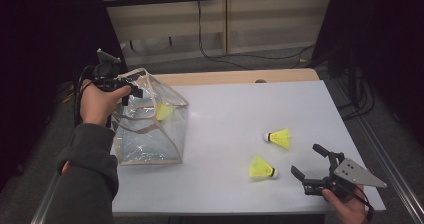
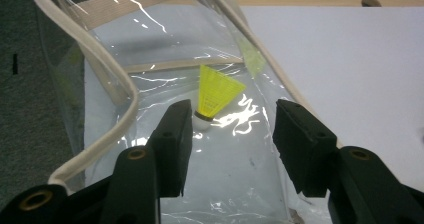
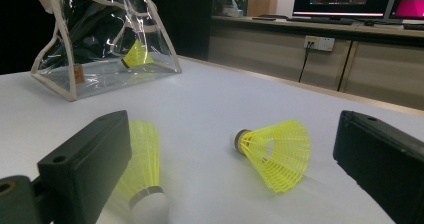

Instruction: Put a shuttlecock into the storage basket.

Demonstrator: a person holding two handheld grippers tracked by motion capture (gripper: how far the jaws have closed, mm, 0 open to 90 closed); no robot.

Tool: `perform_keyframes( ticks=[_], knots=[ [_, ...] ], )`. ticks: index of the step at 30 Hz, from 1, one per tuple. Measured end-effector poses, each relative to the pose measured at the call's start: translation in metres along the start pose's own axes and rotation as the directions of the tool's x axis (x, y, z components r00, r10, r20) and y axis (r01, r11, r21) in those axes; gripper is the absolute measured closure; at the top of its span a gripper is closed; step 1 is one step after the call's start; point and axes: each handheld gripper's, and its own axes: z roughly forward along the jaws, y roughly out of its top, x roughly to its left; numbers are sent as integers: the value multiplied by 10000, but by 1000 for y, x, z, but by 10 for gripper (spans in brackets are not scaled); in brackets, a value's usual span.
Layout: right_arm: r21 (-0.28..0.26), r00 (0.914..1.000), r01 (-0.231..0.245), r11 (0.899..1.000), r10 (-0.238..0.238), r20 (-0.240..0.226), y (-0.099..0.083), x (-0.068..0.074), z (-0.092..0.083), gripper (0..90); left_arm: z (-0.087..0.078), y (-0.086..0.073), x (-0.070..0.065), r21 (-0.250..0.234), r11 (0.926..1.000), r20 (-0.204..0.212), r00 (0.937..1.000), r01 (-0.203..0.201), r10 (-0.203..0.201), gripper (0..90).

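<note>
A white table (image 1: 240,109) carries a clear bag (image 1: 150,134) and two yellow shuttlecocks (image 1: 262,168).

Clear plastic bag (image 1: 150,129) with cream trim, left of centre in the high view, standing on the white table, top open, handles (image 2: 107,79) flopped over its rim. One yellow shuttlecock (image 1: 164,111) is inside it; in the left gripper view it sits mid-frame, white cork (image 2: 202,121) down, skirt up, seen through the bag's mouth.

Two more yellow shuttlecocks lie outside on the table, lower right of the high view, well apart from the bag. Far one (image 1: 278,137): on its side, cork pointing left. Near one (image 1: 262,169): on its side, cork pointing right. They lie near each other, not touching.
</note>
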Motion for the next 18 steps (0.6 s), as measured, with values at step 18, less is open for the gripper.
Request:
perform_keyframes(
  ticks=[18],
  knots=[
    [9, 10000, 13, 10000, -13, 11, 0, 0, -1, 18, -17, 3, -24, -10, 9951, 1559, 9829, -991, 980, 341]
  ],
)
